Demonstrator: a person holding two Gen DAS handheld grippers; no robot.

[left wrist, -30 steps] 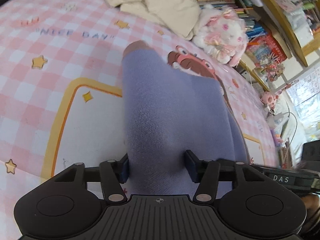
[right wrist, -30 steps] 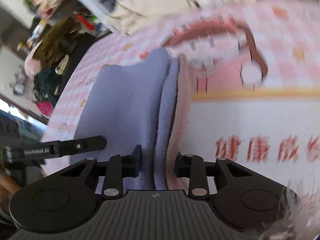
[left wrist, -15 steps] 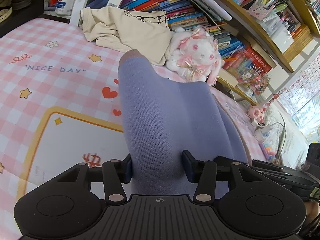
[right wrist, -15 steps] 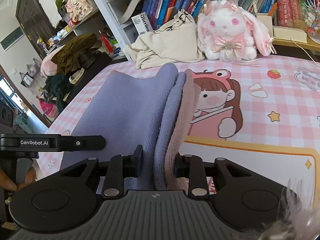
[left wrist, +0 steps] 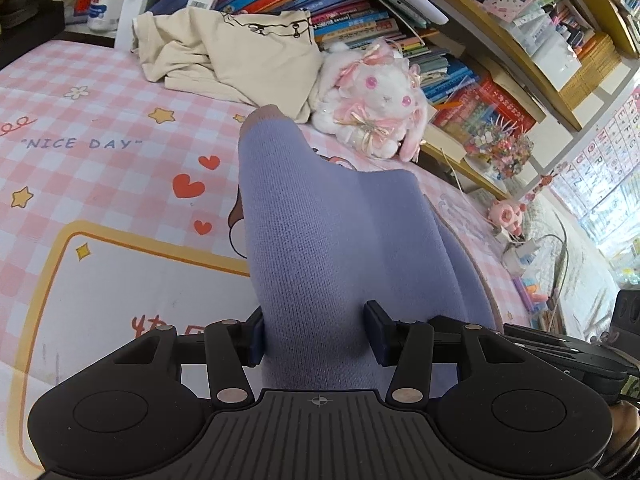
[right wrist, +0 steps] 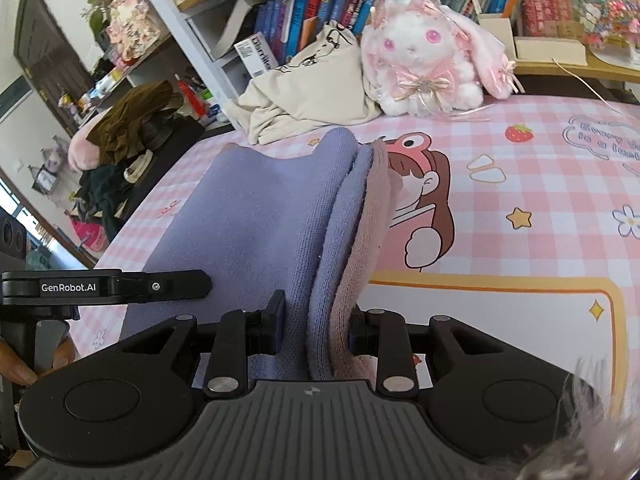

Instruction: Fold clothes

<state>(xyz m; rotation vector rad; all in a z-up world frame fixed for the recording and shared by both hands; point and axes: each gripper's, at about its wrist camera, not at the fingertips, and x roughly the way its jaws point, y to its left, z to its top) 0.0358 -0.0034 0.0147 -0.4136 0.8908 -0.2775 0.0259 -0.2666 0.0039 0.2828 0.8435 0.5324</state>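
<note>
Lavender-blue knit garment up front, and from the right wrist a dusty-pink layer peeks along its folded edge. Black tongs on both sides, left tongs and right tongs, with dark blue pads. Pink-and-white checked bedsheet, scattered with yellow stars, red hearts and a strawberry. At 12 o'clock, a cream garment and a white-and-pink plush rabbit.

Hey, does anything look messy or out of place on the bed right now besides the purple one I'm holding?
Yes: a beige garment lies crumpled, unfolded, at the far edge of the pink checked bedspread, bunched against the white plush bunny. Nothing looks spilled or damaged. The purple knit garment is clamped in both grippers.
</note>
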